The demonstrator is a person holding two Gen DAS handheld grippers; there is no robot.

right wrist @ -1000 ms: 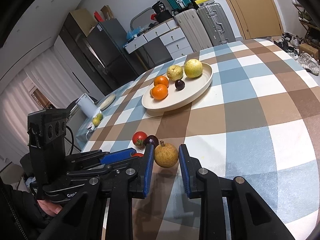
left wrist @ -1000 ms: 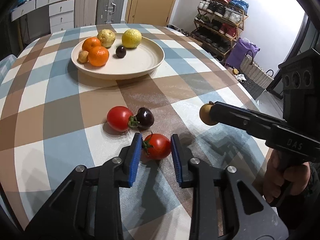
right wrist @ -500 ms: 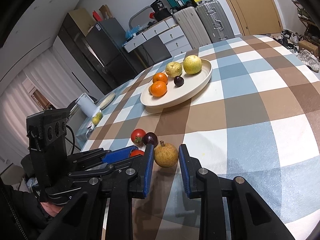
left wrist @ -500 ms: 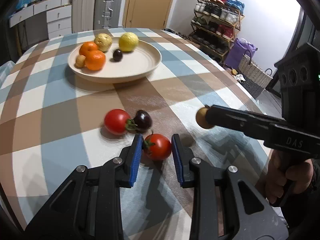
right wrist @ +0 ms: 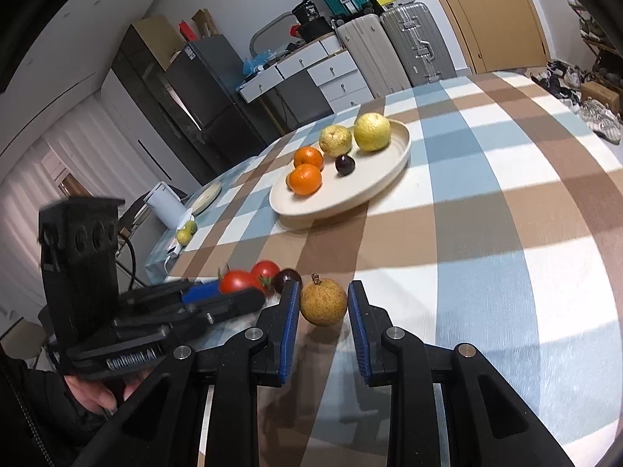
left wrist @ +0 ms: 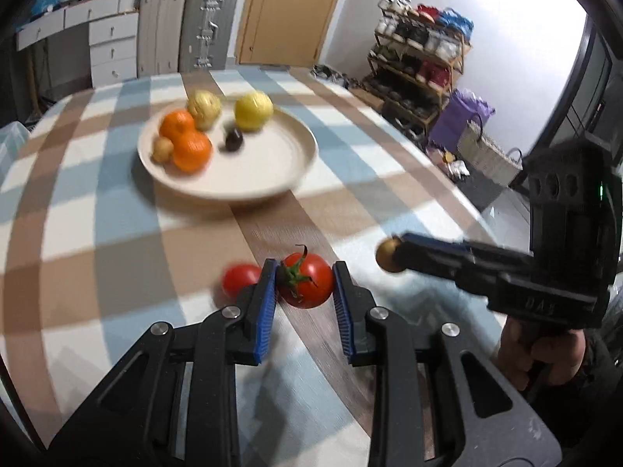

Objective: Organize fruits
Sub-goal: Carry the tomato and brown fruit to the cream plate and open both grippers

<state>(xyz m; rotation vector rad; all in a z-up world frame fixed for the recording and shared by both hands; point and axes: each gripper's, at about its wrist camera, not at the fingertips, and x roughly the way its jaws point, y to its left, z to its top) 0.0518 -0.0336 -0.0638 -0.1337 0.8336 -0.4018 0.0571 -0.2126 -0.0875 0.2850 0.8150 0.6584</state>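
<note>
A round table (left wrist: 97,233) covered in a blue, brown and white checked cloth fills both views. The left claw (left wrist: 305,295) is clamped on a red tomato (left wrist: 307,280), its blue pads (left wrist: 268,303) pressed against both sides of the fruit, green stalk pointing toward ten o'clock. Just beside that claw, at nine o'clock from it, a second tomato (left wrist: 239,278) lies on the cloth, partly hidden behind the pad.

The right claw (right wrist: 323,311) is closed on a small round brown fruit (right wrist: 323,301), which sits snug between the blue pads with a dry stem on top. From this side a dark plum (right wrist: 287,279) is seen next to the two tomatoes, at about ten o'clock from the brown fruit.

Farther off, at twelve o'clock from both claws, stands a cream plate (right wrist: 373,190). On it lie two oranges (right wrist: 305,179), a pale bumpy pear (right wrist: 335,140), a yellow-green round fruit (right wrist: 372,131), a dark plum (right wrist: 345,164) and one small tan fruit (left wrist: 162,148) touching an orange. The left view is blurred.

A hand (left wrist: 541,354) grips the handle of the right claw.
</note>
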